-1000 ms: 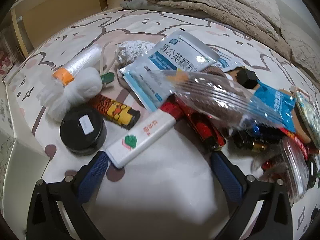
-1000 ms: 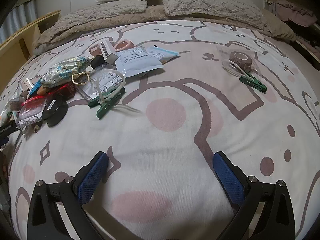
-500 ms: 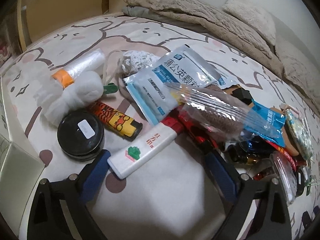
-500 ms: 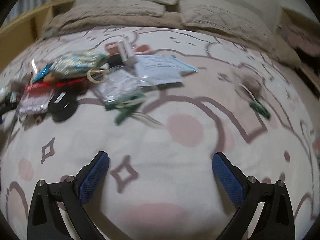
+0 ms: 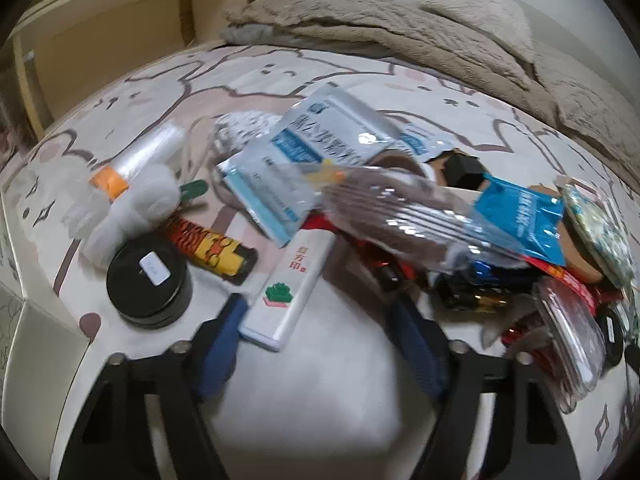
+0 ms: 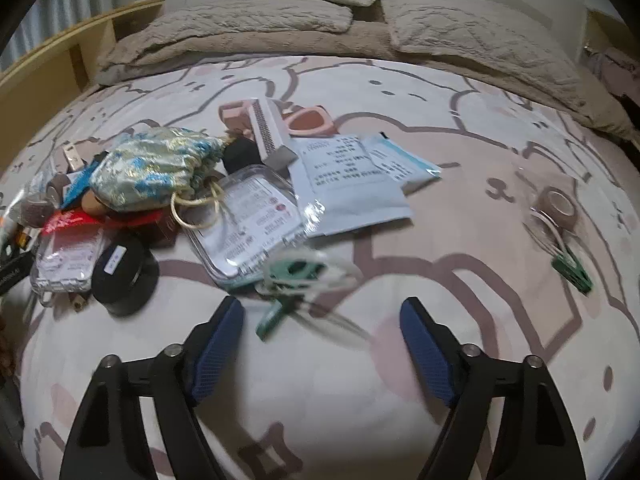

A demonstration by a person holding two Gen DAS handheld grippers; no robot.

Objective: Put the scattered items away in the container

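A white tube (image 5: 290, 288) with red characters and a green mark lay flat and tilted at lower centre of the left view, beside a black round tin (image 5: 149, 281) and a tiger-striped lighter (image 5: 212, 250), while a green clip (image 6: 280, 312) lay blurred at centre of the right view.

**Two wrist views, one cluttered bed**

Both fisheye cameras look forward and steeply down onto the patterned bedsheet (image 6: 460, 152), from close above it. The left wrist view sits very near the pile's left end; the right wrist view faces its other end. Both views share the brocade pouch (image 6: 156, 168) (image 5: 600, 220) and the beige blanket (image 5: 380, 32).
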